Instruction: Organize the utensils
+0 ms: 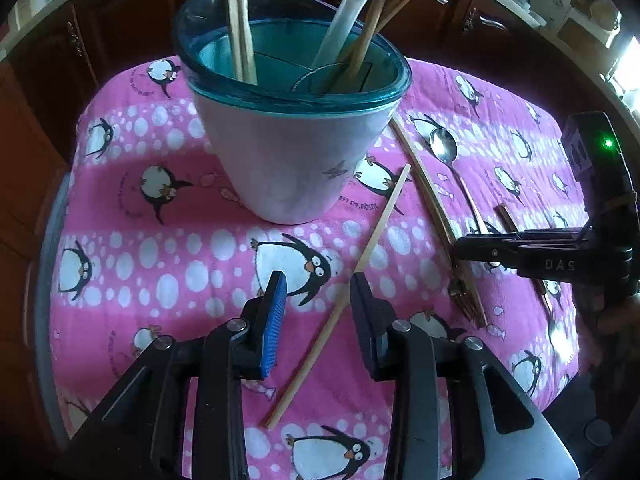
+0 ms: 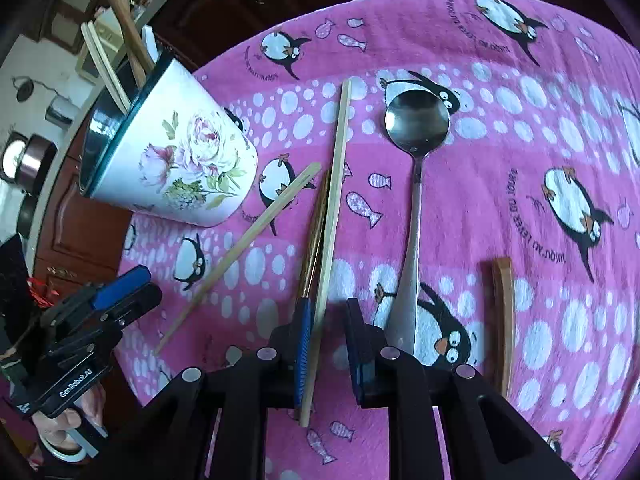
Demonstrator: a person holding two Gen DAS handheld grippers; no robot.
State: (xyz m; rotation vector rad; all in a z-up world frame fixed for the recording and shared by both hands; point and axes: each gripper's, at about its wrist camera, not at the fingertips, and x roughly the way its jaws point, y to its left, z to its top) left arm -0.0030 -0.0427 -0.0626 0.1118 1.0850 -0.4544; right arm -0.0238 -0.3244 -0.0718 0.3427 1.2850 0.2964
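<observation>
A loose chopstick (image 1: pixel 370 248) lies on the pink penguin cloth (image 1: pixel 168 264) under my left tongs (image 1: pixel 318 288), which gape empty. My right tongs (image 2: pixel 326 312) stand apart around a second chopstick (image 2: pixel 332 216), beside a fork (image 2: pixel 316 236) and spoon (image 2: pixel 416 168). The floral cup (image 2: pixel 188 160) stands nearby, holding more utensils.

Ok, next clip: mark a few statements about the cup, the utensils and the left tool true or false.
1. The cup stands upright and holds chopsticks. True.
2. The metal spoon is inside the cup. False: it lies on the cloth.
3. The left tool is clamped on a chopstick. False: it is open, with the loose chopstick lying on the cloth below it.
4. The cloth is pink with penguins. True.
</observation>
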